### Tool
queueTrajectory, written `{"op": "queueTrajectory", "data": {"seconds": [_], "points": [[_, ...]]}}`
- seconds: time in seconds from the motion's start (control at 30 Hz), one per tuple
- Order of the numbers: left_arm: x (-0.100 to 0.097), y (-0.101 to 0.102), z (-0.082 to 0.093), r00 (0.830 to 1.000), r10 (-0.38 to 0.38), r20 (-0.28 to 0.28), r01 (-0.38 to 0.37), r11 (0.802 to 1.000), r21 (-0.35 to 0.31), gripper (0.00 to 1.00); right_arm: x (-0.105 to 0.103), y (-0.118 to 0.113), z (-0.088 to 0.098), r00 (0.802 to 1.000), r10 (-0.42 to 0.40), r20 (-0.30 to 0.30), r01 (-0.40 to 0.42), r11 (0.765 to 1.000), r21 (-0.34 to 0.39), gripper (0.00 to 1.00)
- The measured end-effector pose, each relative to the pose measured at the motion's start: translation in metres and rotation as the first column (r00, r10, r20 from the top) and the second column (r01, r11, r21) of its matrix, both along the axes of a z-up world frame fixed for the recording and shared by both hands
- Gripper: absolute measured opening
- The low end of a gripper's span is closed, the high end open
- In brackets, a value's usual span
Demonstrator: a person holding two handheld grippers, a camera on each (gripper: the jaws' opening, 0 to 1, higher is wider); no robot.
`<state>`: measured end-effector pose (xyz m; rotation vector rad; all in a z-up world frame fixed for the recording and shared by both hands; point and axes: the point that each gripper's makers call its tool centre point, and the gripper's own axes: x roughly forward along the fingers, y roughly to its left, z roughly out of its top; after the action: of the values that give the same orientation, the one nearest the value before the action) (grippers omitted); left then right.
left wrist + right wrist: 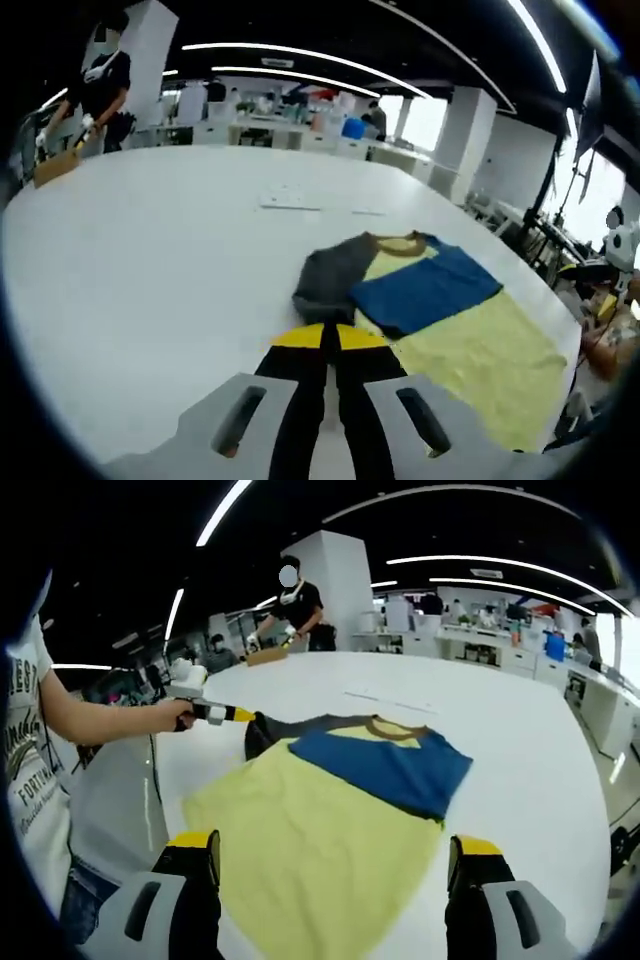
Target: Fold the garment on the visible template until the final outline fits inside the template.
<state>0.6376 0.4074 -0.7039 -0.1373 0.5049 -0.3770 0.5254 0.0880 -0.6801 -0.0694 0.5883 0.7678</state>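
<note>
Both tongs are working the shirt mid-fold: my right gripper (pixel 335 865) is hanging spread open, my left gripper (pixel 330 338) is pressed shut on nothing I can make out.

Nearest, in the right gripper view, my right jaws are standing wide apart over the yellow hem of the garment (pixel 330 810), which is lying flat on the white table (pixel 520 740). Farther out, the blue sleeve (pixel 390 765) is lying folded across the chest, while the grey sleeve (pixel 262 735) is bunching beside my left tongs. I am judging the sleeve folds partly done; next I am needing to flatten the grey sleeve inward, then lift the hem toward the collar (pixel 385 727). No template outline is discernible to me.
</note>
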Motion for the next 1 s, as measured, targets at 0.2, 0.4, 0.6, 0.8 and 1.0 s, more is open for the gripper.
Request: {"op": "queueTrajectory", "data": {"seconds": [0.2, 0.4, 0.6, 0.8, 1.0], "points": [[0.008, -0.035, 0.025, 0.997, -0.066, 0.049, 0.067, 0.997, -0.024, 0.0, -0.001, -0.003, 0.001, 1.0, -0.011, 0.006, 0.011, 1.0, 0.002, 0.93], [0.018, -0.074, 0.03, 0.99, -0.129, 0.054, 0.132, 0.99, -0.051, 0.0, -0.001, -0.007, 0.002, 1.0, -0.026, 0.006, 0.026, 1.0, 0.004, 0.93], [0.017, -0.109, 0.017, 0.982, -0.186, 0.032, 0.187, 0.982, -0.025, 0.0, -0.003, -0.01, 0.001, 0.999, -0.041, 0.003, 0.041, 0.999, 0.008, 0.93], [0.022, -0.132, 0.001, 0.979, -0.203, 0.003, 0.203, 0.979, -0.02, 0.0, -0.004, -0.016, -0.002, 0.998, -0.058, -0.003, 0.058, 0.998, 0.011, 0.93], [0.026, -0.144, -0.023, 0.978, -0.202, -0.04, 0.203, 0.979, 0.02, 0.0, -0.006, -0.018, -0.006, 0.998, -0.067, -0.011, 0.067, 0.998, 0.013, 0.93]]}}
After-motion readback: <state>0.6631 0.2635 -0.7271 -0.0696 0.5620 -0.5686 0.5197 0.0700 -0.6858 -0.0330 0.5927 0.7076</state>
